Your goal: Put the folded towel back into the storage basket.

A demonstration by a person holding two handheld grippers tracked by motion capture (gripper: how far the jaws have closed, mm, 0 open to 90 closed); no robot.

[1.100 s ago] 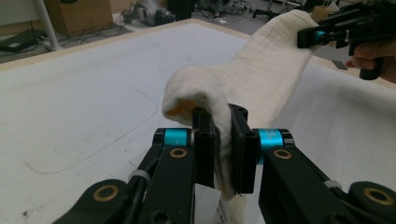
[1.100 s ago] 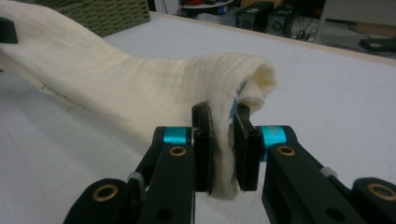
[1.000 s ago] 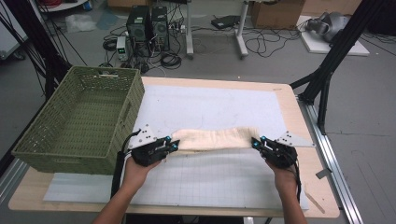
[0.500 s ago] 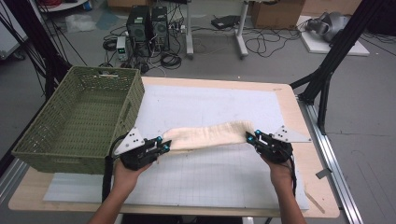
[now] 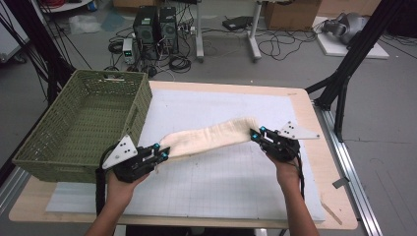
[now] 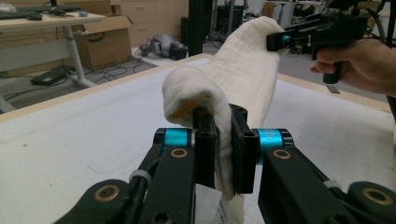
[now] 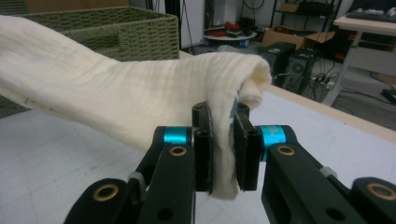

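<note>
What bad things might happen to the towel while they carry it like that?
Each gripper, left and right, pinches just one end of the folded towel. If an end slips out, the towel may drop and unfold. Its middle sags toward the white mat, so it might drag. The basket wall stands close, and the towel could catch on its rim.

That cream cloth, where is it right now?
In the high view the cream cloth hangs stretched above the white mat, pinched between the left tongs and the right tongs, just right of the green basket.
</note>
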